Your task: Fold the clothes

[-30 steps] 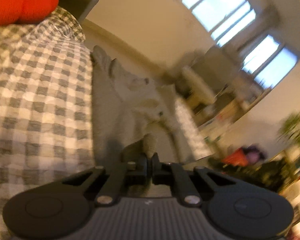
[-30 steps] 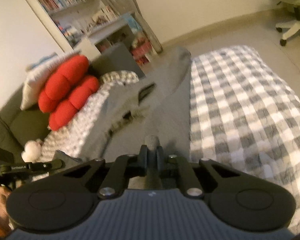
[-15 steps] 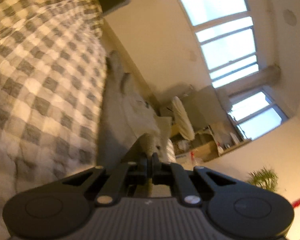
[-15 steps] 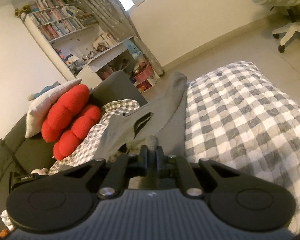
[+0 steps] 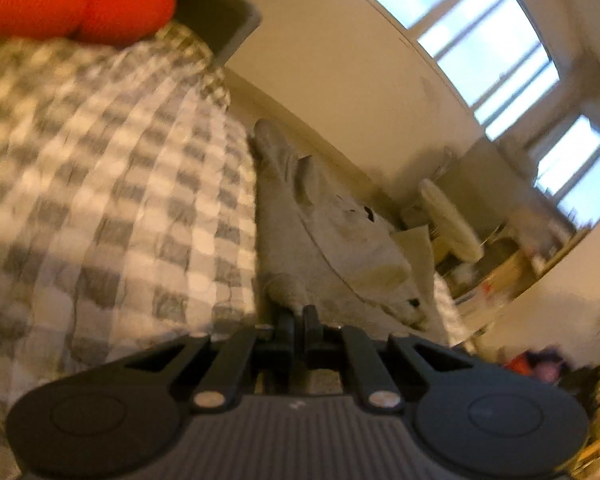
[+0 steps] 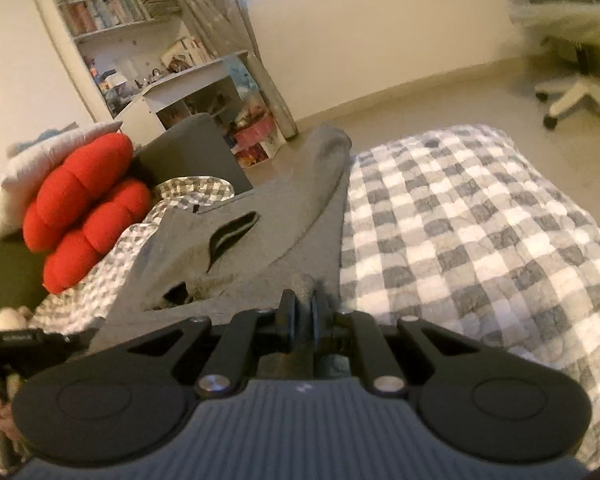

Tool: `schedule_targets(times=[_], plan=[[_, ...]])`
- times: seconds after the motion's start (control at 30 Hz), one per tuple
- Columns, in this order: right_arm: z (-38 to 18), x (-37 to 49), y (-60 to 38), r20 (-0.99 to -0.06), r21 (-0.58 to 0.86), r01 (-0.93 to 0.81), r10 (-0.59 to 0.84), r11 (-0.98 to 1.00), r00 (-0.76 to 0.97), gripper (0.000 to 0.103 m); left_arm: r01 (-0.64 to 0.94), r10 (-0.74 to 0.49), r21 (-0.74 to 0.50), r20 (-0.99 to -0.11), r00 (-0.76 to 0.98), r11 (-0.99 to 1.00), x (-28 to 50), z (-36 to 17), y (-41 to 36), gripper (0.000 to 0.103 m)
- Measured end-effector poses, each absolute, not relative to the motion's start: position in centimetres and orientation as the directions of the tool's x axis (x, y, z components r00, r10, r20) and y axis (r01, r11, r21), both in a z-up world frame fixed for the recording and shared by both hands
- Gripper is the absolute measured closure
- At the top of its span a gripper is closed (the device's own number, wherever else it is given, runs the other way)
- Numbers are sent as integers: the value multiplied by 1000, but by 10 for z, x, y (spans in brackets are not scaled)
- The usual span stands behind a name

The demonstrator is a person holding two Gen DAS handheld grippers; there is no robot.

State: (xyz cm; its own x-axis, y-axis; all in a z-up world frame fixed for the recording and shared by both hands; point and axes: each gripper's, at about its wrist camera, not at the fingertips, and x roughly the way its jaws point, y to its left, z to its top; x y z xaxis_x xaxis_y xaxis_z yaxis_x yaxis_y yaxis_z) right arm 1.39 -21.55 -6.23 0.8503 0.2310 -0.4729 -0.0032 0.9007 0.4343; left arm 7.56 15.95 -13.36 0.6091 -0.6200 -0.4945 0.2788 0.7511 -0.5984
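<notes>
Both grippers pinch the grey garment (image 6: 284, 216): left gripper (image 5: 299, 322) starting to ease open on its edge, right gripper (image 6: 303, 312) clamped on a fold. I hold it stretched ahead of me over the checked blanket (image 6: 480, 232), probably to lay it flat for folding.

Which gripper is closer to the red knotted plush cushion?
Left. The left gripper pinches the grey garment on the cushion's side; the right gripper pinches its far edge, beside the checked blanket.

Garment (image 6: 284, 216) on blanket (image 6: 460, 220)
</notes>
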Motion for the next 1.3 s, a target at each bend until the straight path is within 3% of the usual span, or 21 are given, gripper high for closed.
schedule_targets(times=[0.03,0.13,0.23,0.27,0.4,0.63,0.87,1.03,1.23,1.3], plan=[[-61,13,-215,-476,428,-1,226,904,850,89,286,-601,-569,-502,623,771,73,-128,156,95],[-56,6,-216,-467,427,17,204,904,860,84,302,-537,-478,-496,683,825,62,-111,150,78],[-46,-3,-217,-453,397,35,163,917,876,64,326,-494,-397,-464,735,858,49,-95,148,73],[-42,-7,-215,-443,382,29,155,924,883,62,345,-497,-379,-450,742,858,43,-91,149,72],[-35,-11,-198,-438,333,-21,174,943,882,62,449,-563,-341,-453,691,826,42,-87,122,71],[-38,7,-146,-483,209,-118,207,971,851,62,518,-539,-208,-539,648,830,44,-105,75,71],[-55,13,-166,-519,208,-60,162,976,839,68,441,-485,-220,-538,690,870,49,-116,111,70],[-48,0,-181,-530,229,-22,143,973,836,66,400,-460,-235,-555,693,886,46,-107,125,70],[-25,-16,-174,-521,291,-79,227,954,823,63,454,-579,-358,-518,630,816,28,-85,134,69],[-18,-22,-167,-512,304,-115,264,946,818,63,492,-600,-347,-534,596,798,21,-85,128,69]])
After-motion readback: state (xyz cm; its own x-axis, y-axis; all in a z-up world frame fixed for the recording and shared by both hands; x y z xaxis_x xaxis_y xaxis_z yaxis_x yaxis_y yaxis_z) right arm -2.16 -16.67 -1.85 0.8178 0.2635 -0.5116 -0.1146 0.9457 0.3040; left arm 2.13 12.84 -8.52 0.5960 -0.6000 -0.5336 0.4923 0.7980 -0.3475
